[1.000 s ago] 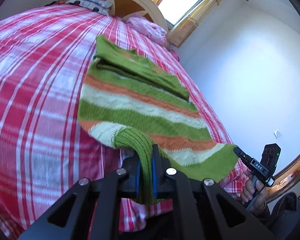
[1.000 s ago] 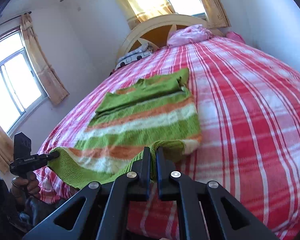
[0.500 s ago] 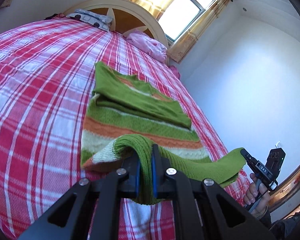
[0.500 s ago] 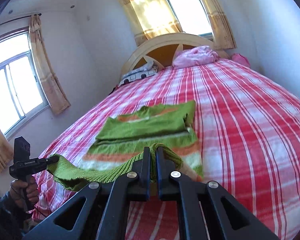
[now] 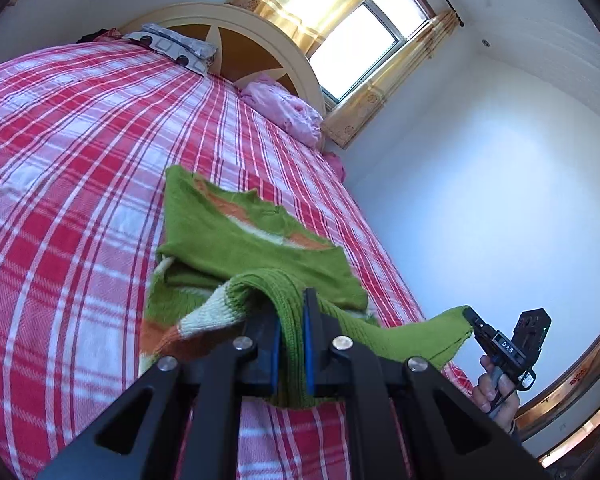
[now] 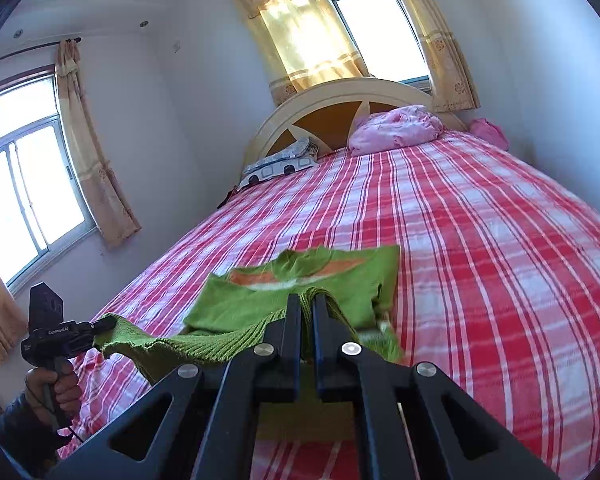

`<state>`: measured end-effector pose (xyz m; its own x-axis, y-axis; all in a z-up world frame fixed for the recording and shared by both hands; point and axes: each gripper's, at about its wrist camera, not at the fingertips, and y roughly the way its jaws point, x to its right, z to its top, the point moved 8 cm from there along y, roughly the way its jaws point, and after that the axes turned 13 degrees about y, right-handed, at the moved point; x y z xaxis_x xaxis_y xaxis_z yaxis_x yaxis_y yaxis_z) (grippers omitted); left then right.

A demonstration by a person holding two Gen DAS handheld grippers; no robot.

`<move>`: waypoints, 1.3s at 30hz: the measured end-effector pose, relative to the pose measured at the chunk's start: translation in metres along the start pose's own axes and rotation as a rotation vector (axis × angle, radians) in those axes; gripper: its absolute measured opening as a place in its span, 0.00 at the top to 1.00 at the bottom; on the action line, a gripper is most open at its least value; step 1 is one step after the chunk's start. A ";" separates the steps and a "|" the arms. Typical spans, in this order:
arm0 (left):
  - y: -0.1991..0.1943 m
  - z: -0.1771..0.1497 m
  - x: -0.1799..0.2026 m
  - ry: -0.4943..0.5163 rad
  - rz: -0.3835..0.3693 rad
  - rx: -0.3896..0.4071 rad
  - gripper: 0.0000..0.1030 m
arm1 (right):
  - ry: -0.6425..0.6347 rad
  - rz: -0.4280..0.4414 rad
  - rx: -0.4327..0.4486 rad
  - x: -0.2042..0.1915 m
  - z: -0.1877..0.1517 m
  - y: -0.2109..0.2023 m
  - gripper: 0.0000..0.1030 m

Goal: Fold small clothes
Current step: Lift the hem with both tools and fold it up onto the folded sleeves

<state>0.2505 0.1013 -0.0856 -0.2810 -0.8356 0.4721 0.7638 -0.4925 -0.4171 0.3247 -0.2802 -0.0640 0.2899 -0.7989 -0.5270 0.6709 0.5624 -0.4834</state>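
Note:
A small knit sweater (image 5: 236,236) with green, orange and cream stripes lies on the red plaid bed (image 5: 60,184), its sleeves folded across the chest. My left gripper (image 5: 291,300) is shut on one corner of the ribbed green hem. At the other corner, my right gripper (image 6: 307,304) is shut on the hem. The hem hangs lifted between them, over the sweater's (image 6: 320,280) lower half. Each wrist view shows the other gripper at the edge: the right one (image 5: 470,314) and the left one (image 6: 110,322), each in a hand.
A cream headboard (image 6: 340,100) stands at the far end of the bed, with a pink bundle (image 6: 396,126) and a patterned pillow (image 6: 280,162) in front of it. Curtained windows (image 6: 24,184) are behind and to the left. A white wall (image 5: 480,200) runs along the bed's right side.
Both grippers have risen and carried the hem toward the headboard. The striped lower half of the sweater, flat before, is now doubled over and mostly covered.

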 end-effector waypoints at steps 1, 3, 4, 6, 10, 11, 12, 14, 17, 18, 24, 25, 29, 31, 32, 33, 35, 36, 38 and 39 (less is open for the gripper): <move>0.003 0.006 -0.001 0.011 0.007 0.004 0.91 | -0.003 0.000 0.002 -0.001 0.005 0.004 0.96; 0.009 0.013 -0.003 0.019 0.014 0.004 0.91 | -0.010 0.000 0.007 -0.003 0.015 0.012 0.96; 0.013 0.016 -0.005 0.020 0.017 0.003 0.91 | -0.017 0.000 0.009 -0.005 0.019 0.016 0.96; 0.019 0.024 -0.008 0.029 0.026 0.003 0.91 | -0.030 -0.001 0.016 -0.009 0.029 0.024 0.96; 0.028 0.036 -0.016 0.028 0.035 0.009 0.91 | -0.035 -0.004 0.020 -0.012 0.051 0.044 0.96; 0.031 0.040 -0.018 0.023 0.035 0.010 0.91 | -0.035 -0.007 0.023 -0.012 0.055 0.048 0.96; 0.034 0.043 -0.020 0.021 0.036 0.008 0.91 | -0.035 -0.009 0.024 -0.012 0.059 0.052 0.96; 0.040 0.048 -0.025 0.020 0.043 0.005 0.91 | -0.033 -0.016 0.023 -0.010 0.066 0.061 0.96; 0.051 0.056 -0.033 0.012 0.048 0.001 0.91 | -0.029 -0.034 0.017 -0.004 0.074 0.078 0.96; 0.055 0.058 -0.035 0.008 0.048 -0.001 0.91 | -0.028 -0.042 0.013 -0.002 0.075 0.083 0.96; 0.088 0.069 -0.048 0.005 0.050 -0.038 0.91 | -0.026 -0.083 -0.014 0.012 0.083 0.121 0.96; 0.093 0.071 -0.050 0.006 0.053 -0.043 0.91 | -0.023 -0.091 -0.018 0.016 0.085 0.129 0.96; 0.111 0.078 -0.064 -0.008 0.063 -0.063 0.91 | 0.001 -0.102 -0.042 0.027 0.091 0.152 0.96; 0.120 0.077 -0.072 -0.020 0.066 -0.078 0.91 | 0.017 -0.109 -0.061 0.035 0.091 0.165 0.96; 0.126 0.076 -0.078 -0.031 0.069 -0.089 0.91 | 0.023 -0.114 -0.077 0.039 0.090 0.173 0.96; 0.130 0.074 -0.082 -0.040 0.068 -0.096 0.91 | 0.028 -0.121 -0.093 0.045 0.089 0.183 0.96; 0.142 0.071 -0.093 -0.071 0.069 -0.118 0.91 | 0.033 -0.135 -0.118 0.053 0.085 0.197 0.96; 0.146 0.070 -0.097 -0.082 0.069 -0.124 0.91 | 0.038 -0.142 -0.130 0.059 0.083 0.205 0.96; 0.157 0.070 -0.104 -0.098 0.077 -0.140 0.91 | 0.047 -0.155 -0.147 0.067 0.081 0.218 0.96; 0.161 0.070 -0.107 -0.103 0.079 -0.146 0.91 | 0.049 -0.162 -0.153 0.070 0.080 0.224 0.96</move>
<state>0.4441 0.1284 -0.1487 -0.1569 -0.8474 0.5072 0.6863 -0.4629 -0.5610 0.5500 -0.2273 -0.1535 0.1502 -0.8723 -0.4654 0.5935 0.4561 -0.6632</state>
